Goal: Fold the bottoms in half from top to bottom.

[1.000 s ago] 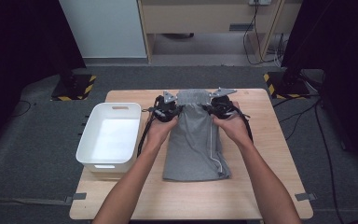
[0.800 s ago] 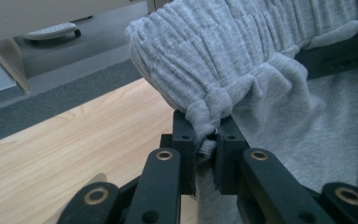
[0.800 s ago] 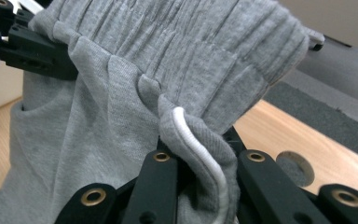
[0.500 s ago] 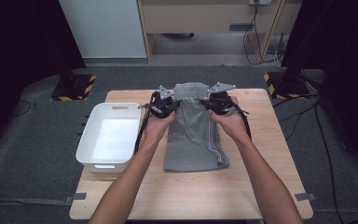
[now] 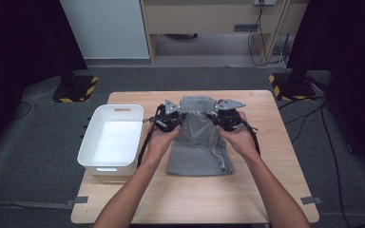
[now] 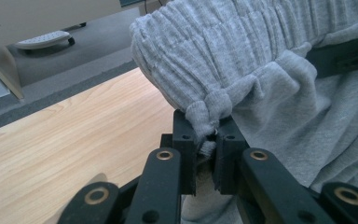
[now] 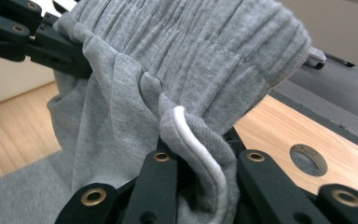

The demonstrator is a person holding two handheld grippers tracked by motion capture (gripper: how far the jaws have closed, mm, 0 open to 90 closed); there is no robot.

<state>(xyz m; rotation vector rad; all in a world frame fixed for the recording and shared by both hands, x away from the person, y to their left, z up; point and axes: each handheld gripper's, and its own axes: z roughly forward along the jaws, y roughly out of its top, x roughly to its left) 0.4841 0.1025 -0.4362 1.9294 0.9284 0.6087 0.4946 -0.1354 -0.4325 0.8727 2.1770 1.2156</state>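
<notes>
A dark room with grey carpet surrounds the wooden desk [image 5: 266, 190], where a white bin [image 5: 111, 137] stands at the left. Grey sweatpants [image 5: 199, 142] lie mid-desk, their waistband [image 5: 197, 102] lifted at the far end. The left tongs [image 5: 168, 118] are pinching one waistband corner, the right tongs [image 5: 223, 118] the other, with the white drawcord [image 7: 200, 154] caught in the pinch. The step looks like folding the waistband toward the person: bring both hands over level and together, keep the band taut, and lay it square on the legs before letting go.
</notes>
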